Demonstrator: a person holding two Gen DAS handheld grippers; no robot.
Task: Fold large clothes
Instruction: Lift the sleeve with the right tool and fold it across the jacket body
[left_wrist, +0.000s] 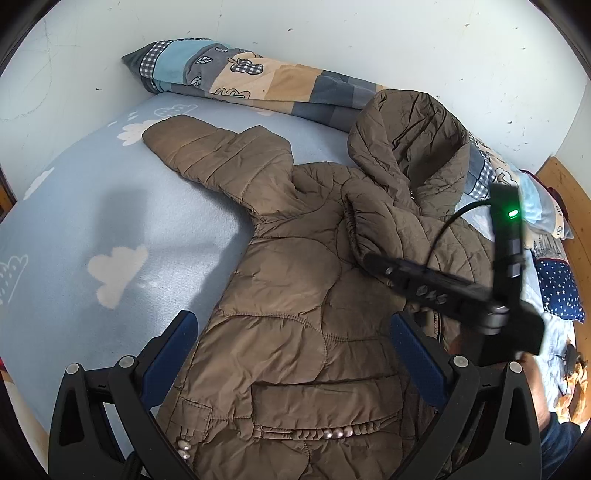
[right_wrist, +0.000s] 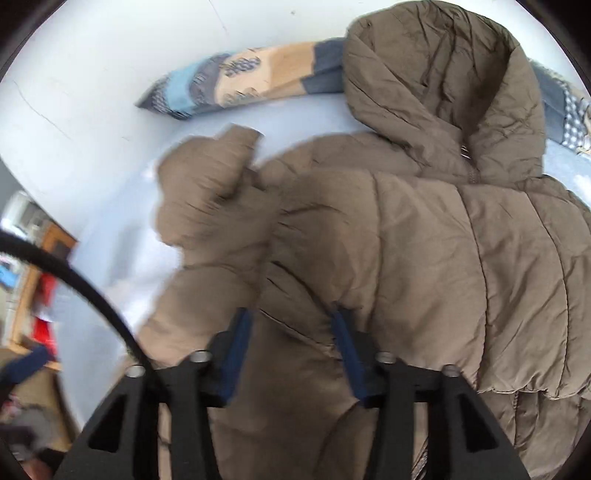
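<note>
A brown quilted hooded jacket lies front up on a light blue bed sheet with white clouds. One sleeve stretches out toward the far left. The other sleeve is folded across the chest, below the hood. My left gripper hangs open over the jacket's lower part, its blue pads wide apart. In the left wrist view my right gripper rests its tip at the folded sleeve's cuff. In its own blurred view the right gripper is open, and jacket fabric lies loose between the pads.
A rolled patchwork quilt runs along the white wall behind the jacket. Pillows lie at the right by a wooden headboard. A black cable arcs across the right wrist view. A person's dark sleeve shows at lower right.
</note>
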